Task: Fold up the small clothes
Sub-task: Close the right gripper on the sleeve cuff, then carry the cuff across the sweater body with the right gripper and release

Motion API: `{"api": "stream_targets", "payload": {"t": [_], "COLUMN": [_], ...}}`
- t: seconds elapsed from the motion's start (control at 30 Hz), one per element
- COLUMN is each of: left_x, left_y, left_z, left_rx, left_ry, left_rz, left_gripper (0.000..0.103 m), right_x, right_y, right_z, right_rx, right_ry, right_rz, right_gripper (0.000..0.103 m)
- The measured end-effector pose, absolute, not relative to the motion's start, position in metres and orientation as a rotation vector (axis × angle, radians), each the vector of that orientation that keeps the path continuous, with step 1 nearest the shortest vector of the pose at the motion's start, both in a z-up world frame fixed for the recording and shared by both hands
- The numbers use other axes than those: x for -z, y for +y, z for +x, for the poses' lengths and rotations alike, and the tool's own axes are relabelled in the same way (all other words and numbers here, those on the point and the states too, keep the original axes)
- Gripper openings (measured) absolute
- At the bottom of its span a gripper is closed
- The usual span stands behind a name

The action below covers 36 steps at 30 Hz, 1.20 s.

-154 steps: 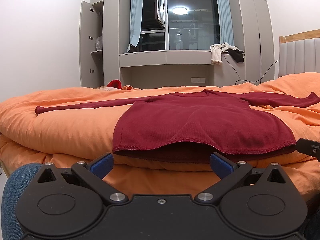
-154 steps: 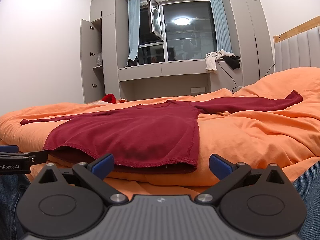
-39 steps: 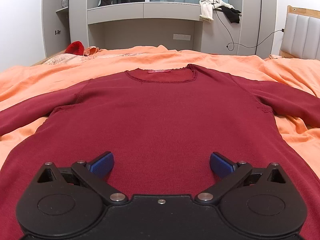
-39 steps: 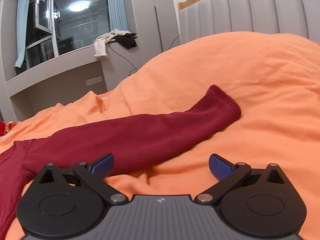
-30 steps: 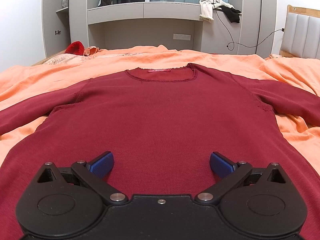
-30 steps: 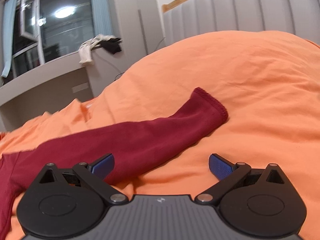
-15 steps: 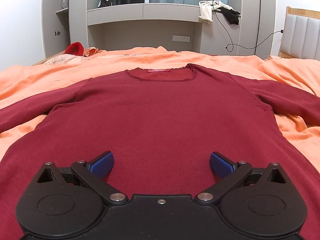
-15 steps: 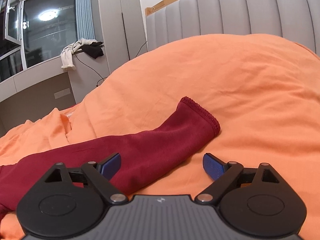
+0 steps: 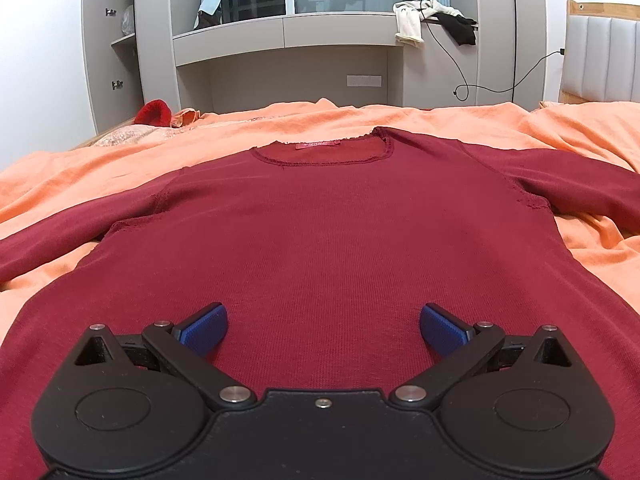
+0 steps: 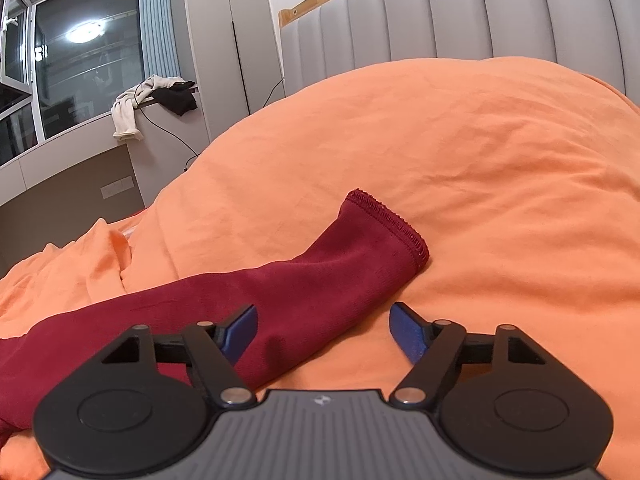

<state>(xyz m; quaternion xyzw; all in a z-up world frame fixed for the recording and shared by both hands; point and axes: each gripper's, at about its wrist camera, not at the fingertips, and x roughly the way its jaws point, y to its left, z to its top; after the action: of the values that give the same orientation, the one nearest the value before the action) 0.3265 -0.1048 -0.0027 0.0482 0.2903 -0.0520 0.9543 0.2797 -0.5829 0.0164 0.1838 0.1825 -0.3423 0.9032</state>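
Nearest in the left wrist view, the left tongs [image 9: 323, 326] are seen spread wide over the lower body of one dark red long-sleeved top [image 9: 328, 240], with nothing pinched between the two blue pads [image 9: 204, 326]. The top is laid flat, front up, on one orange duvet [image 9: 100, 168] that covers the bed. Two sleeves are counted, one stretched out to each side, and one neckline with a small red label [image 9: 317, 144] lies at the far end of the garment.

In the right wrist view, the right tongs [image 10: 322, 328] are closing, yet the two blue pads [image 10: 240, 330] are still held apart. The right sleeve [image 10: 304, 296] of the top lies between and just beyond them; the left pad stands over the sleeve cloth and the right pad over bare duvet. Whether either pad touches the cloth cannot be told. One hemmed cuff [image 10: 388, 224] is seen at the sleeve's far end, resting against a raised mound of the duvet.

Further off, one small red item [image 9: 154, 112] is seen at the far left edge of the bed. One grey padded headboard [image 10: 460, 12] with a wooden top rail stands behind the mound. Beyond the bed, one grey wall unit with a ledge [image 9: 280, 34] is seen under the window, and two garments are draped there, one cream [image 9: 410, 24] and one black [image 9: 458, 30]. One dark cable [image 9: 460, 80] hangs down from them.
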Motion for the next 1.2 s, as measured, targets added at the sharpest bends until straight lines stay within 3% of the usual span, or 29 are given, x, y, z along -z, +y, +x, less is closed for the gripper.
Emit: {"api": "stream_targets", "payload": {"t": [0.13, 0.2, 0.27, 0.37, 0.47, 0.7, 0.83, 0.93, 1.07, 1.2], "left_x": [0.003, 0.003, 0.003, 0.003, 0.003, 0.002, 0.002, 0.002, 0.002, 0.002], "left_y": [-0.105, -0.105, -0.105, -0.105, -0.105, -0.105, -0.105, -0.105, -0.105, -0.105], "left_z": [0.326, 0.326, 0.326, 0.326, 0.326, 0.326, 0.326, 0.326, 0.326, 0.326], "left_rx": [0.106, 0.107, 0.107, 0.108, 0.107, 0.108, 0.108, 0.109, 0.109, 0.109], "left_ry": [0.590, 0.590, 0.590, 0.592, 0.591, 0.592, 0.592, 0.592, 0.592, 0.592], "left_rz": [0.096, 0.096, 0.094, 0.092, 0.093, 0.091, 0.091, 0.090, 0.090, 0.091], "left_gripper": [0.103, 0.103, 0.103, 0.103, 0.103, 0.103, 0.103, 0.103, 0.103, 0.103], "right_x": [-0.014, -0.012, -0.009, -0.005, -0.002, 0.000, -0.001, -0.002, -0.001, -0.007], "right_y": [-0.589, -0.592, -0.596, -0.604, -0.609, -0.608, -0.606, -0.609, -0.609, -0.601], "right_z": [0.277, 0.278, 0.278, 0.275, 0.272, 0.275, 0.282, 0.287, 0.289, 0.285], "right_rx": [0.674, 0.674, 0.678, 0.680, 0.678, 0.692, 0.704, 0.707, 0.711, 0.689], "right_ry": [0.346, 0.334, 0.335, 0.317, 0.294, 0.285, 0.299, 0.295, 0.287, 0.249], "right_rz": [0.437, 0.450, 0.475, 0.531, 0.577, 0.587, 0.546, 0.544, 0.540, 0.517], "right_gripper": [0.075, 0.065, 0.043, 0.022, 0.013, 0.014, 0.024, 0.024, 0.010, 0.006]}}
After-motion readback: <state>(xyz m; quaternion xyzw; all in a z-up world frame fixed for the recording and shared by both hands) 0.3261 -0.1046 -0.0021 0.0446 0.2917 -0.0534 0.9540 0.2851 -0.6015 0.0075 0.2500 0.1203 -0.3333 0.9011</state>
